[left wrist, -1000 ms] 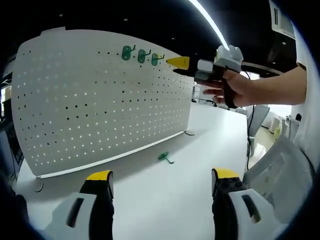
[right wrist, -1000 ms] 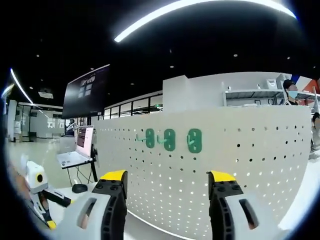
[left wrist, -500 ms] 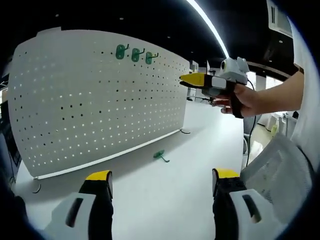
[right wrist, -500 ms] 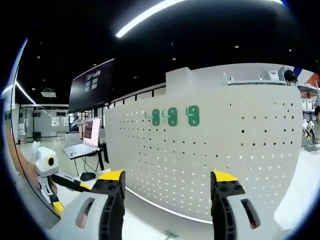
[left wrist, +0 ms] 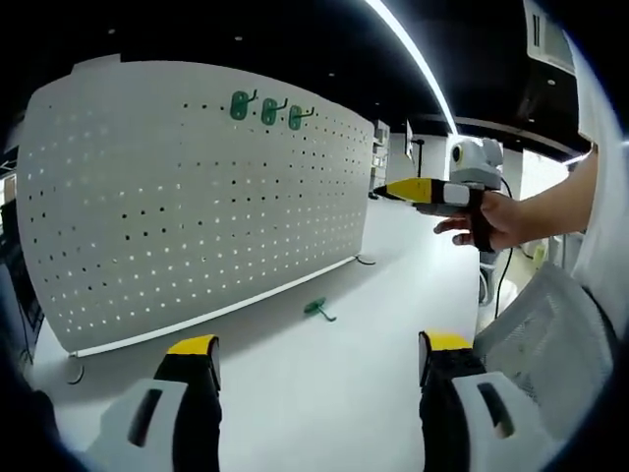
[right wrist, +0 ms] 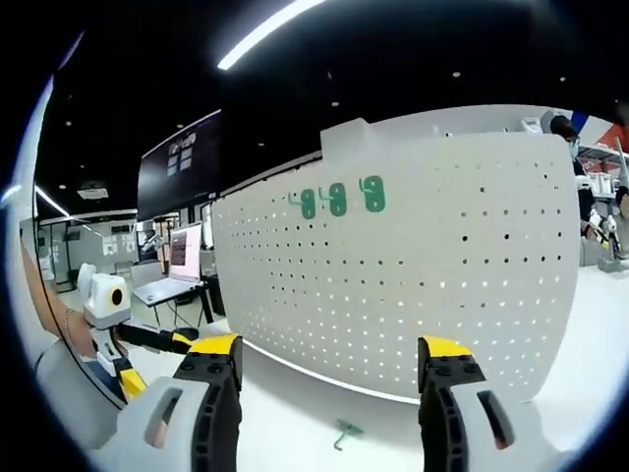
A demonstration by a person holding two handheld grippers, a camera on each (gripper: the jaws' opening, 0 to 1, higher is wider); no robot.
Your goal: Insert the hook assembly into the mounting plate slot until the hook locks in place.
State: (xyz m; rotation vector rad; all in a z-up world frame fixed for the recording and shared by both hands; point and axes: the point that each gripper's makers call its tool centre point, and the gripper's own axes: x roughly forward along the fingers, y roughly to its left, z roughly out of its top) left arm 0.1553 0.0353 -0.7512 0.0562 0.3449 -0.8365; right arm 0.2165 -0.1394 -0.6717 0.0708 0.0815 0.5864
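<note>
A white pegboard (left wrist: pixel 177 216) stands upright on the white table (left wrist: pixel 324 393). Three green hooks (left wrist: pixel 267 110) sit side by side in its top row. A loose green hook (left wrist: pixel 319 310) lies on the table in front of the board. My left gripper (left wrist: pixel 317 346) is open and empty, low over the table, short of that hook. A hand holds my right gripper (left wrist: pixel 385 189) in the air, right of the board. In the right gripper view, my right gripper (right wrist: pixel 327 346) is open and empty, facing the pegboard (right wrist: pixel 442 275). The three hooks (right wrist: pixel 337 199) are up high, the loose hook (right wrist: pixel 344 433) is below, and the left gripper (right wrist: pixel 147 339) is at the left.
The board rests on small feet (left wrist: pixel 371 262) at its ends. A laptop (right wrist: pixel 172 280) on a stand and a dark wall screen (right wrist: pixel 182 162) are beyond the table's left side. A white mesh surface (left wrist: pixel 550 334) is close at the right.
The right gripper has come down and away from the mounted hooks near the top of the board. The loose hook on the table has come into the right gripper view.
</note>
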